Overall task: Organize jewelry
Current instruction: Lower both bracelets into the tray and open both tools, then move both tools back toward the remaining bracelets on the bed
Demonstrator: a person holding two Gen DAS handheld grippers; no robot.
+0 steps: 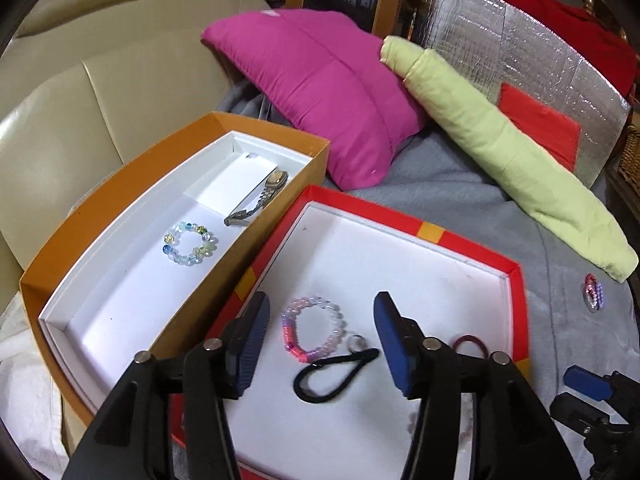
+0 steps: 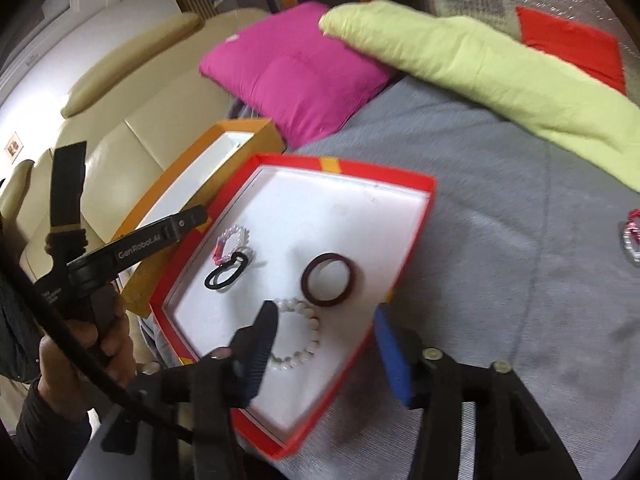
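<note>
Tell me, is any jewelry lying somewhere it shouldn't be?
Yes. One pink beaded bracelet lies loose on the grey blanket, outside the red box and the orange box, where the other pieces sit.

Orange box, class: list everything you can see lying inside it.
Inside the orange box: a blue-green beaded bracelet, a metal wristwatch and a white card. The card covers part of the floor, so anything beneath it is hidden.

Glossy glass-like bead bracelet (image 1: pixel 190 243) and metal watch (image 1: pixel 262 196) in a matt card box (image 1: pixel 168 148); fuzzy grey blanket (image 1: pixel 440 176).
</note>
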